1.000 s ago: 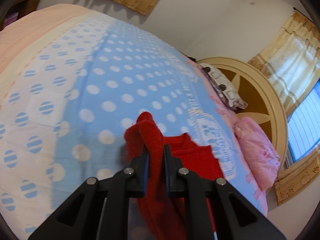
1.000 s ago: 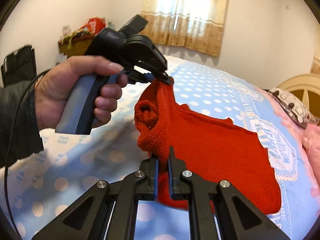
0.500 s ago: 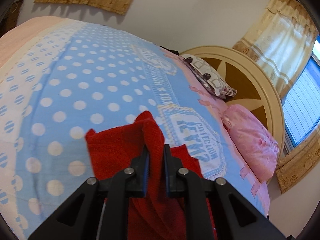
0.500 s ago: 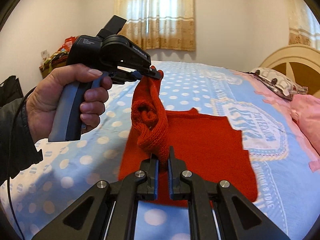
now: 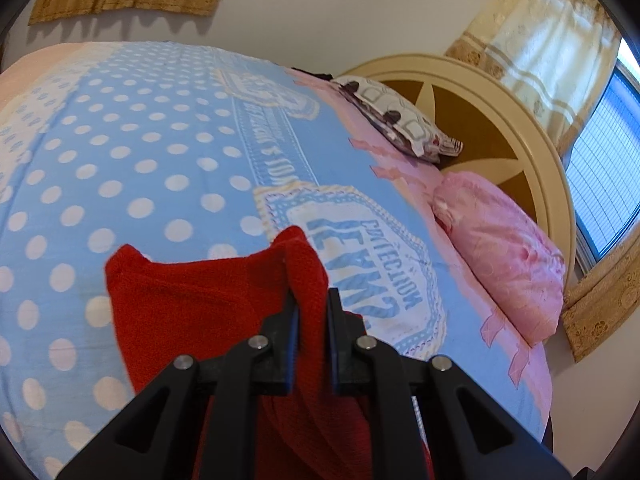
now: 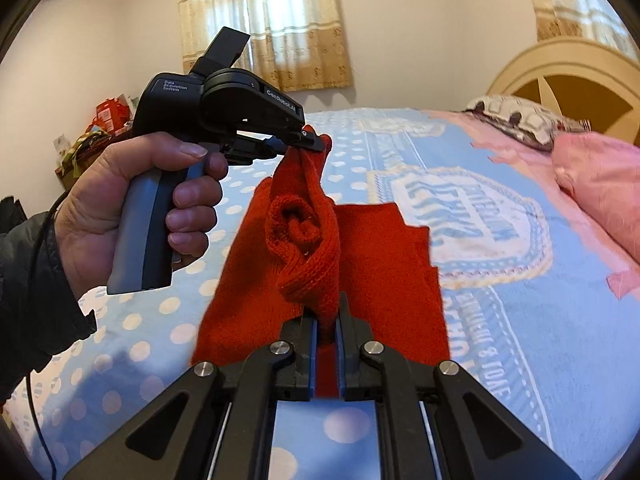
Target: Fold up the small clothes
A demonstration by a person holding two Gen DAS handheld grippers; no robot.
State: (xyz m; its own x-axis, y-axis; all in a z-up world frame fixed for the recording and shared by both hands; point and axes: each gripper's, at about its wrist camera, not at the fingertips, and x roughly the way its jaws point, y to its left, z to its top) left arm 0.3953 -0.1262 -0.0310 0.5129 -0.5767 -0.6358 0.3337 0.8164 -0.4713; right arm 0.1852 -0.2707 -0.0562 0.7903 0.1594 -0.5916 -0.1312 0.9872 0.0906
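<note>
A small red knitted garment lies spread on the blue polka-dot bedspread, with one edge lifted off it. My right gripper is shut on the near part of that raised edge. Farther back, the left gripper, held in a hand, is shut on the other end of the same edge, so a rolled fold hangs between the two. In the left wrist view the red garment fills the space between the left gripper's jaws and drapes down below them.
A pink pillow and a patterned pillow lie against the round cream headboard on the right. A person's hand and dark sleeve with a cable hold the left gripper. Curtained windows and a cluttered shelf line the walls.
Both grippers have carried the lifted edge across the bed toward the headboard side, drawing it over the flat part of the garment. The views have rolled; both grips stayed shut.
</note>
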